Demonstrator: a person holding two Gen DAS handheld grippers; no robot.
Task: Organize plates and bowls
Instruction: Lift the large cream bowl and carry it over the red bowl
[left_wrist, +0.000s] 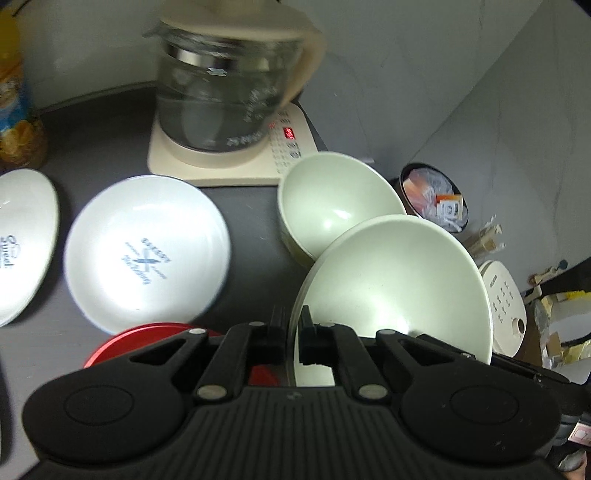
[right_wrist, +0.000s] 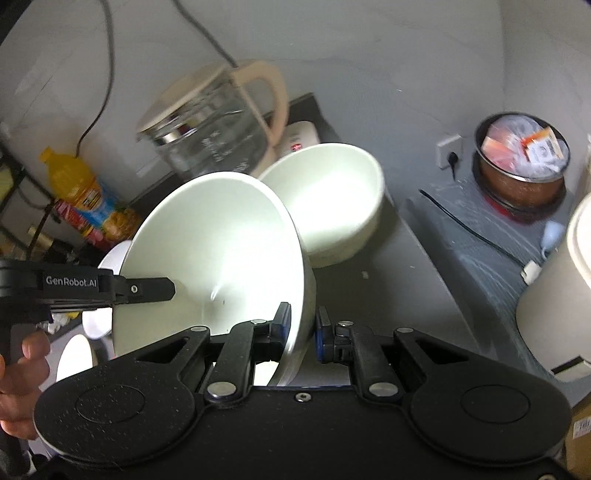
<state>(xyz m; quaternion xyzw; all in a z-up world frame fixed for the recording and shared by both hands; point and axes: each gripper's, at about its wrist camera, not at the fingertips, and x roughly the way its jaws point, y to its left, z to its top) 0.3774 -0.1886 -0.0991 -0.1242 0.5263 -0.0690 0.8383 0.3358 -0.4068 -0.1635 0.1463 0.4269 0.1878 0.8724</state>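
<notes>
Pale green ceramic, the large bowl (right_wrist: 218, 251) was held tilted above the dark grey counter (left_wrist: 110, 140), gripped at two points on its rim. Nearest in the right wrist view, the right gripper (right_wrist: 302, 325) was clamped on the bowl's near rim, one pad inside the wall and one outside. From the left of that view the left gripper (right_wrist: 168, 290) reached in, its fingers pinched on the opposite rim; a hand (right_wrist: 20, 373) held its grip at the left edge. In the left wrist view the same gripper (left_wrist: 293, 321) was clenched on the thin rim of the bowl (left_wrist: 399, 280), which leaned to the right.

Under the left gripper, a red plate (left_wrist: 147, 339) showed partly. Just beyond it on the counter lay a white shallow plate with blue print (left_wrist: 147, 247), and a second printed white plate (left_wrist: 22, 240) lay to its left, apart from it.

Behind the held bowl stood a second pale green bowl (left_wrist: 332, 203), upright on the counter; whether the two touched could not be told. Farther back stood a glass kettle (left_wrist: 225, 88) on a cream base (left_wrist: 236, 162) with a red lit display. An orange drink bottle (right_wrist: 79, 188) stood at far left. To the far right, a round tin holding packets (right_wrist: 522, 151).
</notes>
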